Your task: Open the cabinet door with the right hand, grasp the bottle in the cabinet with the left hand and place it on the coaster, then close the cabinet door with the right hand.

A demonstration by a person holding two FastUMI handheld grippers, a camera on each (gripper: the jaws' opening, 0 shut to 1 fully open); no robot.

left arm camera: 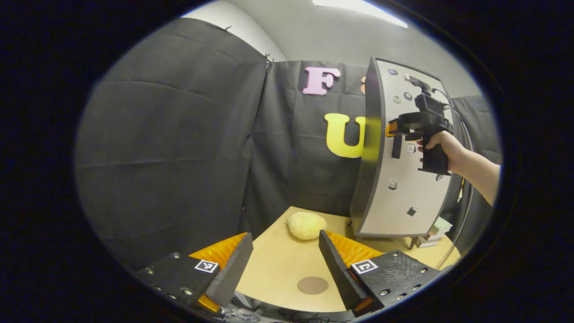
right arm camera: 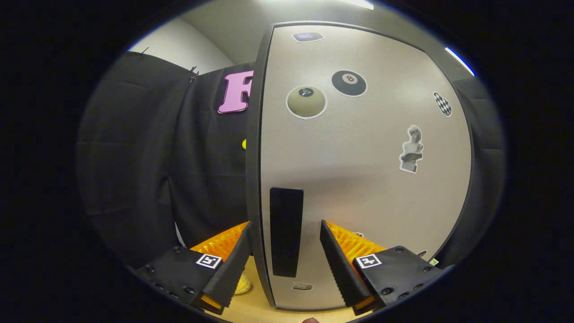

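Nearest the lens in the right gripper view, the right gripper [right arm camera: 284,262] has its black, orange-backed fingers spread wide apart, with the tall black bar handle [right arm camera: 286,231] of the pale grey, sticker-dotted cabinet door [right arm camera: 358,179] standing in the gap between them. Neither finger appears to press on the handle yet. That straddling pose makes sense as preparation for the pull that opens the door, which looks shut, so the first step is judged as just beginning.

In the left gripper view, the left gripper [left arm camera: 287,264] hangs low over the light wooden table [left arm camera: 278,264], fingers parted and holding nothing. It waits well clear of the door's swing, probably so it can reach in once the cabinet opens. Just ahead of its fingertips lies the small round brown coaster [left arm camera: 313,285], bare and ready for the bottle. A lumpy pale yellow object [left arm camera: 306,224] rests farther back, near the cabinet's foot. The bottle is presumably behind the closed door. A person's hand [left arm camera: 441,146] grips the right gripper's black stock at the door.
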